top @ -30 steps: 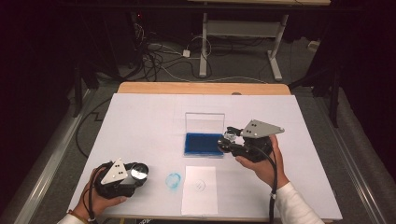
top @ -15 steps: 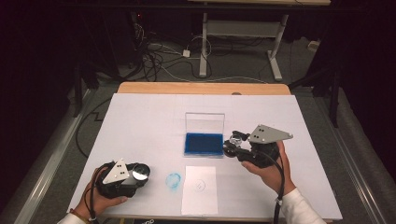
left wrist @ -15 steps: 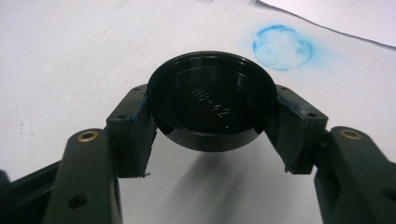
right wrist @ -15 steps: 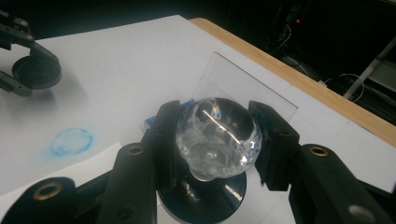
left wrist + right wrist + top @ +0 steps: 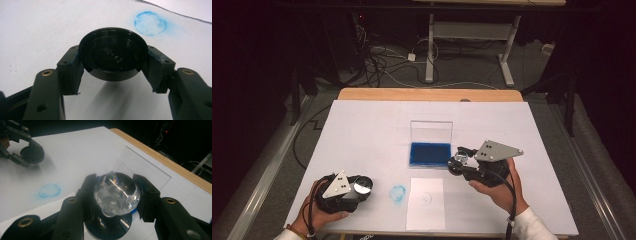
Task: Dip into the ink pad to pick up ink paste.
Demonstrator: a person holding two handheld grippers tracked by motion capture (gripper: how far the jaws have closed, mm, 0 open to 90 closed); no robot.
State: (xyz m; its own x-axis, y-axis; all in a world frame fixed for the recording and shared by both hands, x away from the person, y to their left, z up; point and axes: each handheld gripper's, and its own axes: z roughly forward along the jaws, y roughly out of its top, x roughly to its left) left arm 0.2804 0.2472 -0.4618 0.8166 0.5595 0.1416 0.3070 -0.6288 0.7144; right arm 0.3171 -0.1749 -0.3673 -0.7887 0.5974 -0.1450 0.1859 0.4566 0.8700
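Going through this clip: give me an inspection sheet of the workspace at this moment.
Surface: white table cover, wooden table edge at the far side; a round blue ink smudge near the front.
Job's things: black round cap in the left claw; clear knobbed stamp in the right claw, held beside the open blue ink pad; white paper sheet with a faint mark.
Clutter: nothing seen.
Grippers: both claws shut on their things.
Cables: a cable trails along the right wrist.
Surroundings: dark room, desk legs and floor wiring behind.
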